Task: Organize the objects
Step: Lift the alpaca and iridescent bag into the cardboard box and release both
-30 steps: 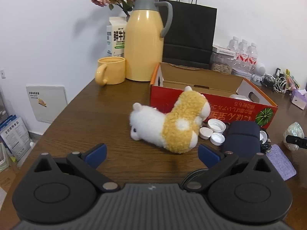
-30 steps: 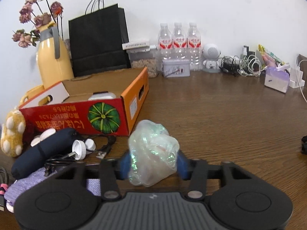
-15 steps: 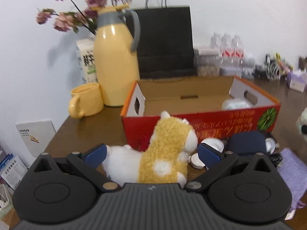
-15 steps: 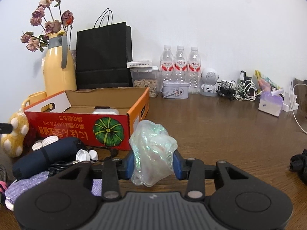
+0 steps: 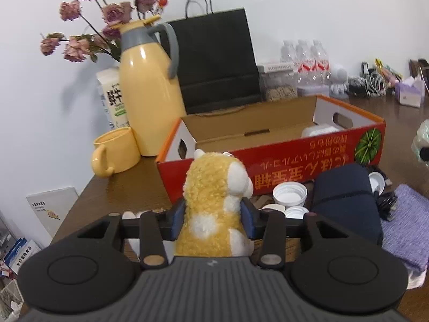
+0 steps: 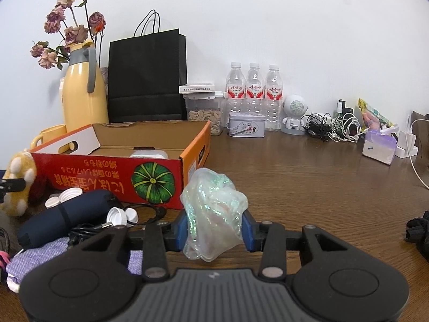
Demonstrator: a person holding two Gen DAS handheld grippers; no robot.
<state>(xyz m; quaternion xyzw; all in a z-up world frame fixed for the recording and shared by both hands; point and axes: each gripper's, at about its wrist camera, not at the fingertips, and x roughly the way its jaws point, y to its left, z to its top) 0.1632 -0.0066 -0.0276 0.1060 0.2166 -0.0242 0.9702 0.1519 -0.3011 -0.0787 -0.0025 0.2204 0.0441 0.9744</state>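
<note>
White wall backs a dark wooden table [image 6: 295,177] crowded with clutter. From the left wrist view, the left claw [image 5: 213,221] has just been closing and now has its blue pads pressed against both sides of a yellow-and-white plush toy [image 5: 214,204], which sits at six o'clock, directly in front of the red cardboard box [image 5: 281,161]. Beyond the toy, at eleven o'clock, stand a yellow mug [image 5: 115,153] and a tall yellow thermos [image 5: 147,94] with dried roses [image 5: 107,16] behind it; a black paper bag [image 5: 217,61] rises at twelve. White bottle caps [image 5: 289,196] and a dark blue pouch [image 5: 346,201] lie at three o'clock, just beside the toy. From the right wrist view, the right claw [image 6: 214,230] is clamped on a crumpled iridescent plastic bag [image 6: 213,212] at six o'clock, near the box's right corner. Inside the box lies a white item [image 6: 148,154], possibly a small case, though it is half hidden. Three water bottles [image 6: 253,94] line the wall at one o'clock.
</note>
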